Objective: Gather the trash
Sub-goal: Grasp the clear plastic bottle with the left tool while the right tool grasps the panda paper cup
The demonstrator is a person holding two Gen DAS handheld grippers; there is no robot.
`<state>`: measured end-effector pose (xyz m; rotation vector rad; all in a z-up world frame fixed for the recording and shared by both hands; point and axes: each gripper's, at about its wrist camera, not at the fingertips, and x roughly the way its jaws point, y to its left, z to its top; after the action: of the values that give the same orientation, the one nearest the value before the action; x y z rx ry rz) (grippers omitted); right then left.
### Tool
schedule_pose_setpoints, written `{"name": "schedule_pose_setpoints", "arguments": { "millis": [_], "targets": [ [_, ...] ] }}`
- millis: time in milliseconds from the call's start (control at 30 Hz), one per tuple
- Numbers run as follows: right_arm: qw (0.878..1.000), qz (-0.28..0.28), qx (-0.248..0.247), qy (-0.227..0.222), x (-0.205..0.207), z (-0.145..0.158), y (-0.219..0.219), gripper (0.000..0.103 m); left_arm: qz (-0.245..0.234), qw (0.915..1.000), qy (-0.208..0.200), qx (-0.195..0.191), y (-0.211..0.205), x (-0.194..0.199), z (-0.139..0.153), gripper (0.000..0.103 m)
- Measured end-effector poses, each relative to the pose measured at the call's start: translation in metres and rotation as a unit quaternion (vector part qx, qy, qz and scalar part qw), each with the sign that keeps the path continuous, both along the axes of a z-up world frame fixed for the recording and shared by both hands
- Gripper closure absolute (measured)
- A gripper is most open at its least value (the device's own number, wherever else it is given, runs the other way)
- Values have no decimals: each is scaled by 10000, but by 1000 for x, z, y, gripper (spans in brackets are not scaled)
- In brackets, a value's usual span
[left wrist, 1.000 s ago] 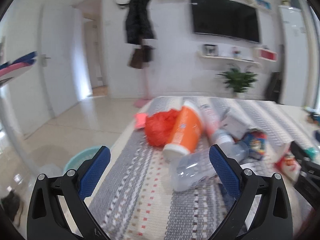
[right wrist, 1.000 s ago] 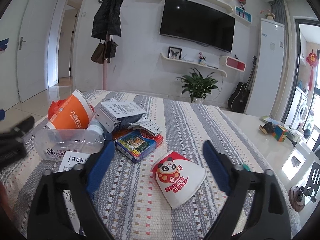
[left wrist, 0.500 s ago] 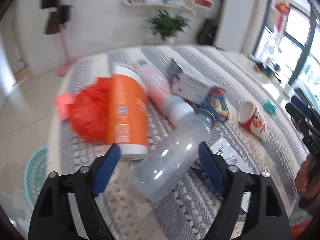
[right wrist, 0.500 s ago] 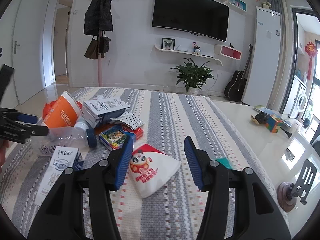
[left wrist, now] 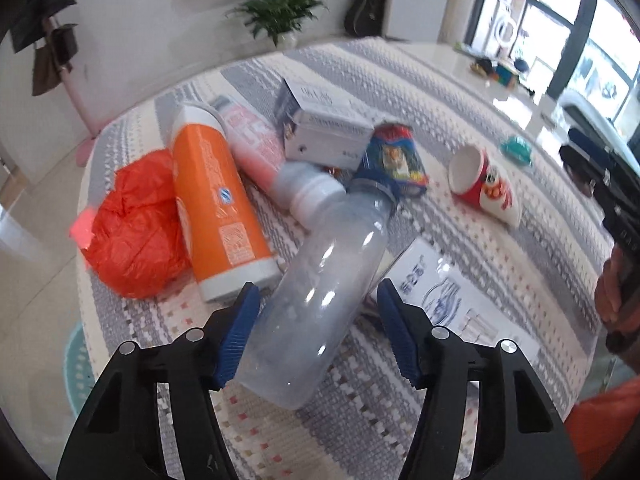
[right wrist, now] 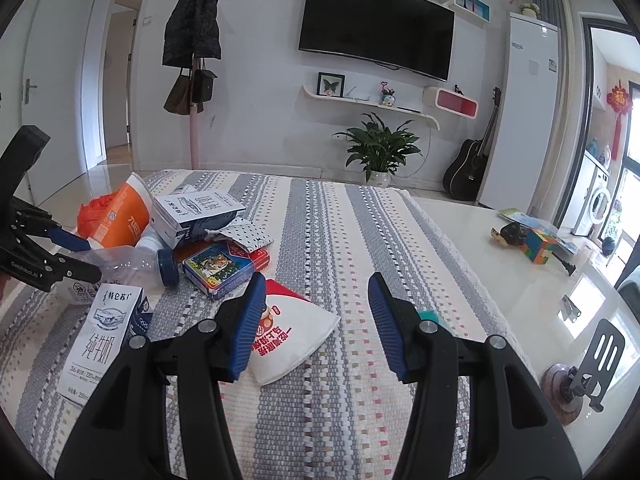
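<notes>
Now we grab trash | left gripper [left wrist: 316, 326] closing around clear bottle [left wrist: 320, 304] lying on worktop [left wrist: 460, 92], not yet pinched | right gripper [right wrist: 316, 312] open over paper cup [right wrist: 292, 336] | next: squeeze, lift.

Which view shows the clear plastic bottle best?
The left wrist view: the clear plastic bottle lies whole and close, from base to blue cap. In the right wrist view it sits at the left edge, partly hidden by the left tongs.
</notes>
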<state>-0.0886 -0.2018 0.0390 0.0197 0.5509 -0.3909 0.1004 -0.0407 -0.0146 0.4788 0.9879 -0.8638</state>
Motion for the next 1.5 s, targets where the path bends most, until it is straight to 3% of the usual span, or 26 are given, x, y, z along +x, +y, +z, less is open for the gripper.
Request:
{"name": "schedule_pose_setpoints", "arguments": {
  "millis": [200, 300, 500, 700, 900, 933, 1000, 1100, 1167, 1267, 1367, 1500],
  "targets": [
    [9999, -41, 141, 67, 1, -1, -12, 53, 162, 9986, 455, -203, -12, 17, -8, 45],
    [9990, 73, 374, 222, 5, -6, -19, 48, 259, 9977, 580, -256, -14, 15, -8, 47],
    [9963, 211, 707, 435, 12, -17, -21, 45, 730, 9936, 799, -308, -5, 10, -6, 52],
    [9951, 357, 801, 460, 13, -18, -14, 45, 1646, 9856, 362, -127, 27, -42, 2, 55],
    [9938, 372, 893, 552, 18, -19, -6, 44, 2020, 9779, 530, -126, 44, -56, -1, 50],
    [9935, 349, 915, 575, 18, -19, -7, 36, 2036, 9778, 502, -49, 44, -53, -2, 43],
    [9920, 347, 1054, 602, 18, -20, -12, 24, 2086, 9774, 347, 90, 40, -47, -5, 42],
    [9881, 274, 1297, 777, 26, -27, -19, 20, 2183, 9752, 343, 98, 35, -39, -13, 43],
    [9851, 168, 1442, 919, 35, -32, -24, 20, 2163, 9750, 511, 24, 31, -35, -22, 58],
    [9773, 195, 1832, 1048, 50, -40, -28, 19, 2340, 9713, 399, -119, 36, -37, -22, 58],
    [9742, 148, 1901, 1211, 63, -48, -26, 18, 2477, 9657, 557, -539, 52, -35, -22, 58],
    [9676, -29, 2035, 1494, 76, -63, -26, 16, 2511, 9645, 490, -654, 61, -35, -21, 58]
  ]
}}
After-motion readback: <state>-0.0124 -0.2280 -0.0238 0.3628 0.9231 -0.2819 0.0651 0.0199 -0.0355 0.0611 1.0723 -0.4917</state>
